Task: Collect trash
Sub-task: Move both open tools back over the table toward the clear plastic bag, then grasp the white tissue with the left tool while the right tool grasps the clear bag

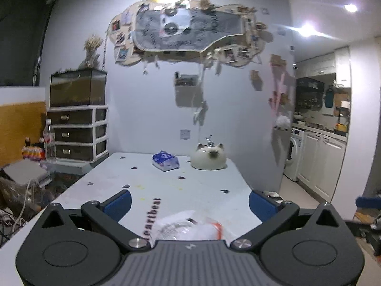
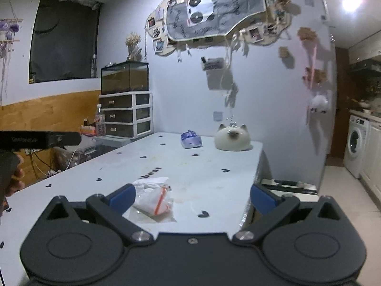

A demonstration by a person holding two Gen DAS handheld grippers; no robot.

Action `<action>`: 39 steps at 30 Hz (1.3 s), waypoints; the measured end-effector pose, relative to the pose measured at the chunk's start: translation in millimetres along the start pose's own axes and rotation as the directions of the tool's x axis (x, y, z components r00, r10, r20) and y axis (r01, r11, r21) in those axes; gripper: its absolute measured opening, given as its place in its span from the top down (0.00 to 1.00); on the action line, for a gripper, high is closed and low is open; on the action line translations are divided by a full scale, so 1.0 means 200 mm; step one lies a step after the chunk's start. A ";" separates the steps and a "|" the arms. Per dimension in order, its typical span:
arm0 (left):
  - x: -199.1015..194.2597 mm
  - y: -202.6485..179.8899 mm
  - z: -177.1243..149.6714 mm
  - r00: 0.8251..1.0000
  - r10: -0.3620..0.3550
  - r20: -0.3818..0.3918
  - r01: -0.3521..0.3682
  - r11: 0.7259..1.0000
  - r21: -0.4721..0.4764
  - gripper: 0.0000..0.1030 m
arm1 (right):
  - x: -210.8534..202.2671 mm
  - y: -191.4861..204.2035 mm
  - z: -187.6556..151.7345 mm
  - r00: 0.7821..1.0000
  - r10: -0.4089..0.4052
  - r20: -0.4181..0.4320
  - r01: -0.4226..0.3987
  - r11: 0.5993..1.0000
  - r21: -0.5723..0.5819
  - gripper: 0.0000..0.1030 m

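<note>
Both claws, left claw [image 1: 190, 202] and right claw [image 2: 193, 196], gape wide and empty over a pale table [image 2: 209, 166] printed with hearts. A crumpled plastic bag [image 2: 153, 199] lies near the right claw's left finger, its orange stripe pointing away toward the wall.

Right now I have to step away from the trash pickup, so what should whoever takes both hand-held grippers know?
Left hand-held gripper: open, empty, with the crumpled clear plastic bag with an orange strip just below its fingers.
Right hand-held gripper: open, empty; the bag lies near its left finger.
The bag lies on the pale blue table, ungrasped.
Blue tissue pack and white cat-shaped ceramic pot sit at the far end.
Done: nothing visibly collected. Left: grasp the bag; no bin is in view.
</note>
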State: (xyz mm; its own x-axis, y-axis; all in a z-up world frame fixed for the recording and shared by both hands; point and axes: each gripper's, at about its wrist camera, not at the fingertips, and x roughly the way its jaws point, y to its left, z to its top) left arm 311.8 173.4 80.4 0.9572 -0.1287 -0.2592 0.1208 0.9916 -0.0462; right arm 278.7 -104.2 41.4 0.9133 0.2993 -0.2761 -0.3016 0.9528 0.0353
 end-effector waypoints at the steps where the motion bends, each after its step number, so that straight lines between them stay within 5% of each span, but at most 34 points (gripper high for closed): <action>1: 0.06 0.04 0.01 1.000 0.002 -0.004 -0.002 1.000 -0.013 0.00 | 0.05 0.00 0.01 1.000 0.003 -0.006 -0.003 1.000 0.000 0.00; 12: 0.76 0.30 -0.18 0.979 -0.111 -0.168 0.088 0.986 -0.139 0.00 | 0.40 -0.04 0.00 0.996 0.062 -0.068 -0.061 0.998 0.016 0.01; 20: 1.07 0.40 -0.35 0.953 -0.178 -0.243 0.126 0.968 -0.215 0.05 | 0.68 0.01 -0.04 0.975 0.185 -0.123 -0.187 0.982 -0.001 0.18; 28: 1.25 0.47 -0.44 0.929 -0.232 -0.288 0.158 0.953 -0.259 0.08 | 1.12 0.03 -0.10 0.924 0.307 -0.228 -0.283 0.950 0.132 0.35; 33: 1.31 0.47 -0.46 0.918 -0.262 -0.298 0.182 0.946 -0.268 0.10 | 1.30 0.02 -0.16 0.898 0.348 -0.269 -0.291 0.928 0.232 0.36; 37: 1.33 0.38 -0.46 0.910 -0.272 -0.312 0.216 0.955 -0.203 0.12 | 1.33 0.06 -0.19 0.872 0.406 -0.272 -0.338 0.903 0.266 0.52; 39: 1.33 0.32 -0.46 0.902 -0.284 -0.324 0.242 0.956 -0.165 0.24 | 1.32 0.11 -0.19 0.860 0.422 -0.287 -0.359 0.900 0.246 0.62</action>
State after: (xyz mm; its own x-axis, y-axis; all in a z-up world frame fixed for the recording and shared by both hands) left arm 550.1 201.2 -81.1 0.7442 -0.4022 -0.5332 0.3035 0.9148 -0.2664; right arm 502.3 -6.3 -66.6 0.5798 0.6445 -0.4984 -0.5321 0.7628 0.3674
